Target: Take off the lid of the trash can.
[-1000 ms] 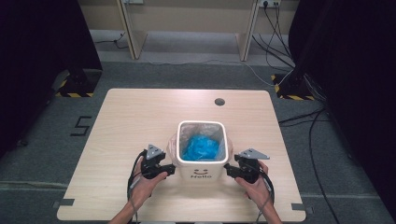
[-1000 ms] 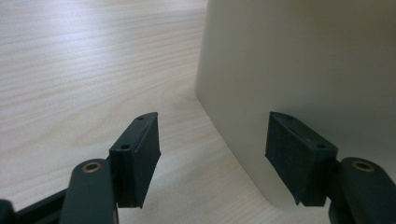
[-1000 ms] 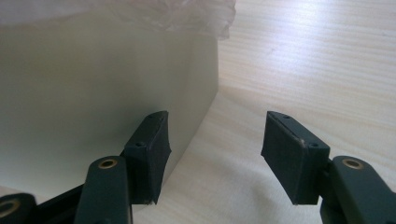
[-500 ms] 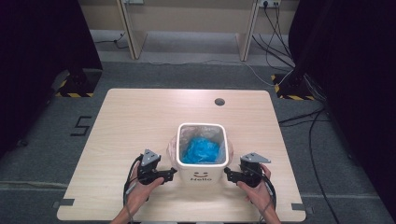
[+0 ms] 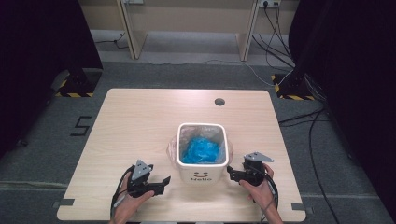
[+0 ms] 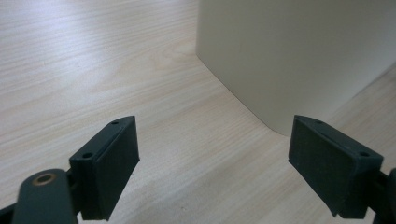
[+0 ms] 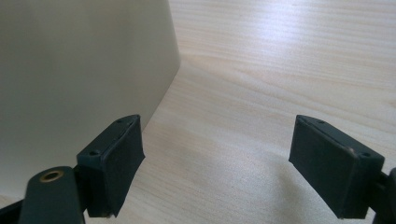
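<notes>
A small white bin [image 5: 202, 154] stands upright at the lower middle of the high view, on a pale wooden table [image 5: 140, 121], just right of centre and close to the near edge. Its mouth faces straight up and its long axis runs vertically; the front wall, printed with a smiling face and the word Hello, faces the bottom of the frame. A clear plastic liner [image 5: 173, 148] is folded over the rim, and crumpled blue material [image 5: 201, 150] lies inside. The left gripper [image 5: 164, 179] sits at lower left of the bin, a little apart from it, and its jaws have just been opening, with nothing between them. The right gripper [image 5: 229, 171] sits at lower right, close beside the bin's wall, and its jaws have also just been opening, empty. In each gripper view the smooth cream wall stands ahead of the parted black jaws. The bin looks light and rigid, with slick plastic sides, so the rim or two opposite walls seem the surest hold. The liner is thin, soft and likely to slip or tear.
</notes>
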Demonstrator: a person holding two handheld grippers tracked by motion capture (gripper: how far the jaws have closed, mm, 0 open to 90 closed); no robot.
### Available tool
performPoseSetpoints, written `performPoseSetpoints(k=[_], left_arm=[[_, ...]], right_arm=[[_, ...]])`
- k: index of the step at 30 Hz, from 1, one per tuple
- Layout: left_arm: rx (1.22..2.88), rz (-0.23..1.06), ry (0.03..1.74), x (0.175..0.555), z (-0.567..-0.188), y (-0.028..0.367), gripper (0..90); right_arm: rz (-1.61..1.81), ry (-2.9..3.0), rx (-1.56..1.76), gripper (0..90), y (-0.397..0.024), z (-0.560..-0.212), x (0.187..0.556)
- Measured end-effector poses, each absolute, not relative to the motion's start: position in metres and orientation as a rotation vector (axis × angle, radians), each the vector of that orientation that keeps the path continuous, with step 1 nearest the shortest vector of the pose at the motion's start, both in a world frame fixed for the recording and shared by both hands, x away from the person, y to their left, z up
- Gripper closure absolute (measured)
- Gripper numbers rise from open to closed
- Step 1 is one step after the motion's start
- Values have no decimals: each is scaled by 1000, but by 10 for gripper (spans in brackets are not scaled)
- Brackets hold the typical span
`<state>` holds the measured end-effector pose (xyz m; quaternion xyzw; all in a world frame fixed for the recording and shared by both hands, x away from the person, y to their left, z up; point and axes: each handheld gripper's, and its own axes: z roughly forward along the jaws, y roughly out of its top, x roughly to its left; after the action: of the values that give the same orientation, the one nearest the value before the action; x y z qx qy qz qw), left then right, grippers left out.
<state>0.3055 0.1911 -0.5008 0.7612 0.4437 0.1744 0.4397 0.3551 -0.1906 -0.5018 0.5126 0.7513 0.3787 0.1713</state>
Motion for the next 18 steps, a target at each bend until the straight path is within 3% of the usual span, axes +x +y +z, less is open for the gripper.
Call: performPoseSetpoints(k=[18], left_arm=[[1913,403,1049,282,-500,186,151]], right_arm=[[1126,2089,1492,173,-204,-485,362]])
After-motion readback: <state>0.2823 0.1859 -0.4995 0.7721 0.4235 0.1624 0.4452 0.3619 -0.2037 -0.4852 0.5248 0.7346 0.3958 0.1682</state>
